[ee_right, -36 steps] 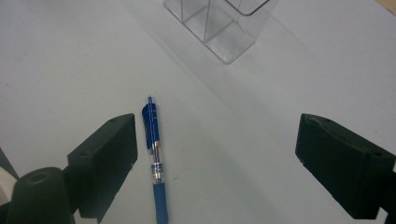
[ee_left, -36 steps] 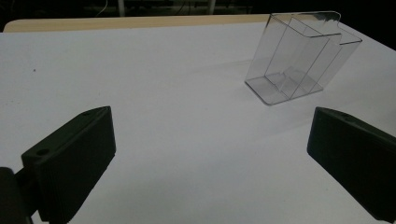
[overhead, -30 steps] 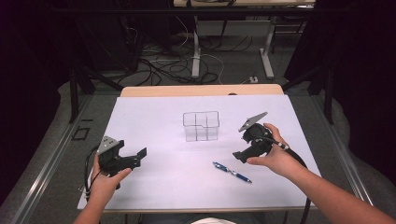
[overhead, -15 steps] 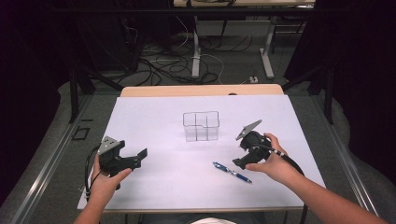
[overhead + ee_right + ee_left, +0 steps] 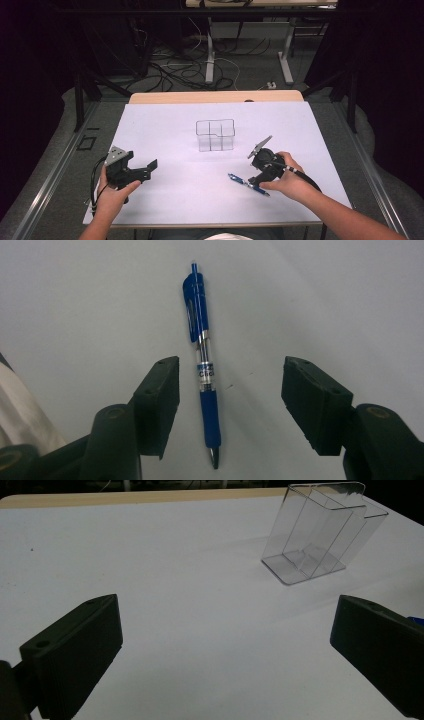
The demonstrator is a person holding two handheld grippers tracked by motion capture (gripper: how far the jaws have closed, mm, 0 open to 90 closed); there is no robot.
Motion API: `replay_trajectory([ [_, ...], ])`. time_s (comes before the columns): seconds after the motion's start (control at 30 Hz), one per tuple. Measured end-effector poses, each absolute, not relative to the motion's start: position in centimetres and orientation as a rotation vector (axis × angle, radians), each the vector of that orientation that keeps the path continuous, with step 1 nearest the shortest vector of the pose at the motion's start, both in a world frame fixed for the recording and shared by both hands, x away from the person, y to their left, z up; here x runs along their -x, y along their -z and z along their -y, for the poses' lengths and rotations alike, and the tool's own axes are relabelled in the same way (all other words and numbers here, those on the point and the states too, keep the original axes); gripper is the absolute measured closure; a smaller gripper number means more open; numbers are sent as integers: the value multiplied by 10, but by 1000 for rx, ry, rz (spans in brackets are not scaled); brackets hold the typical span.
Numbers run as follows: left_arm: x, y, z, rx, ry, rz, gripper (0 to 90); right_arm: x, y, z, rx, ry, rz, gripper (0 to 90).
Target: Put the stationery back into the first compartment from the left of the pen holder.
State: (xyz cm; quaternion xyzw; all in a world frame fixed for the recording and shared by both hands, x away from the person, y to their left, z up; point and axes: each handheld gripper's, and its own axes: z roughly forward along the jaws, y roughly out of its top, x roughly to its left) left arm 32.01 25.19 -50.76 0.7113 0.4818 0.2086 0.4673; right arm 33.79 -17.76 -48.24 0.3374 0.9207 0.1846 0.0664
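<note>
A blue pen (image 5: 247, 182) lies flat on the white table (image 5: 165, 130), right of centre near the front. My right gripper (image 5: 255, 179) hangs just above it, tilted down and open. In the right gripper view the pen (image 5: 202, 370) lies lengthwise between the two spread fingers (image 5: 160, 400), nearer the left one, untouched. A clear plastic organiser (image 5: 215, 135) with several compartments stands upright mid-table. My left gripper (image 5: 149, 170) rests at the front left, open and empty, pointing toward the organiser (image 5: 320, 535).
The far edge of the table shows a bare wooden strip (image 5: 215, 96). Behind it lie floor cables (image 5: 175, 70) and desk legs. A person's forearms come in from the bottom edge.
My right gripper has moved toward the front and left and tipped down over the pen. The left gripper has stayed where it was.
</note>
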Motion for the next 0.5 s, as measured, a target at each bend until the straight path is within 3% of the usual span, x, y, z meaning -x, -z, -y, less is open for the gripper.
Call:
replay_trajectory([
  [0.13, -320, 508, -252, -1746, -509, -1184, 2, -337, 489, 176, -997, -511, -2801, 417],
  [0.5, -319, 508, -251, -1748, -506, -1188, 2, -332, 507, 178, -1005, -456, -2843, 578],
])
